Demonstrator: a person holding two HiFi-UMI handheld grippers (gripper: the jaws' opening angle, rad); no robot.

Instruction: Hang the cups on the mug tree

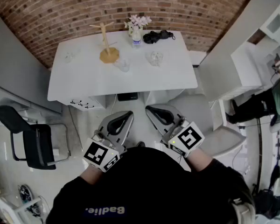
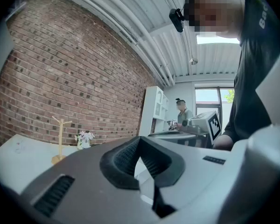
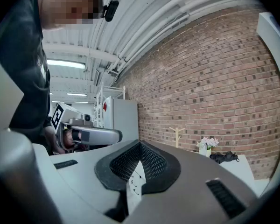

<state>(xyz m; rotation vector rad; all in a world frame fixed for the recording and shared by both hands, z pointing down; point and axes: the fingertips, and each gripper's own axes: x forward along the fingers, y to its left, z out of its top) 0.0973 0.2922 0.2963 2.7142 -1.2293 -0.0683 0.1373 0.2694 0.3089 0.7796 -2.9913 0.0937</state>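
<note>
- Clear cups (image 1: 122,65), seemingly glass, stood on the white desk (image 1: 84,85) near the wooden mug tree (image 1: 107,43).
- Open floor (image 1: 79,125) lay before the desk's near edge.
- The left tool (image 1: 125,118) and right tool (image 1: 154,112) were closed and empty, well apart from the cups.
- The shirt (image 1: 149,185) print read "Badlie".

both the left gripper (image 1: 122,120) and right gripper (image 1: 155,112) are held level, jaws closed, empty

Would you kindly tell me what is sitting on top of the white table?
A wooden mug tree, clear cups, a vase of flowers and a black bundle. Nothing hides the table.
</note>
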